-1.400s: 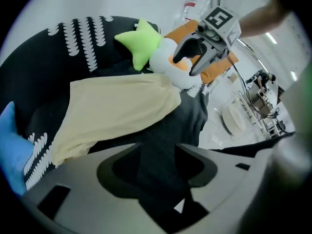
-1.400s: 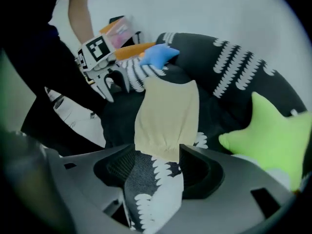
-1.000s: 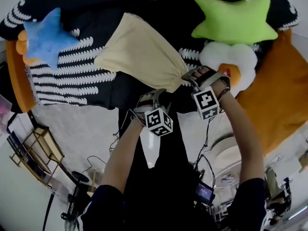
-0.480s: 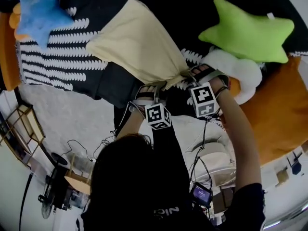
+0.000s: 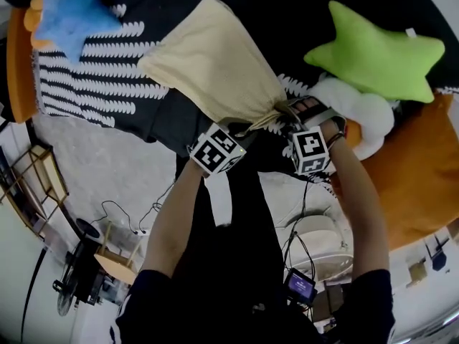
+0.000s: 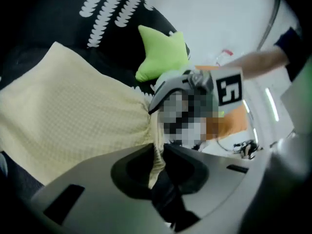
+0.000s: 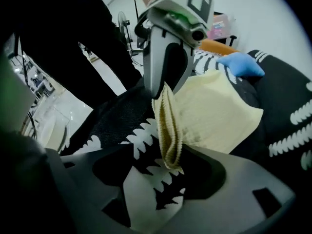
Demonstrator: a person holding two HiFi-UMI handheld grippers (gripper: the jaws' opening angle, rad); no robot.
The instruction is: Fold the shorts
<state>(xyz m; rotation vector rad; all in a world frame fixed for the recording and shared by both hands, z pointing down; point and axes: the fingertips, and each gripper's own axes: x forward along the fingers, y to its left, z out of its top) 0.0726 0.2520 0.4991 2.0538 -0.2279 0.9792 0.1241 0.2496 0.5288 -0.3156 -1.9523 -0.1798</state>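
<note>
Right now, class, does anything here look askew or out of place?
Yes: the shorts are not flat on the blanket. Their waistband is gathered into a narrow bunch at the near end, while the far end spreads wide.

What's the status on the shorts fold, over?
Left hand-held gripper just closed on shorts waistband. Right hand-held gripper open, waistband between its jaws. Shorts spread on dark blanket. Green star cushion, blue star cushion clear.

The head view looks steeply down from above, while both gripper views sit close, all sharing the shorts (image 5: 215,70).
</note>
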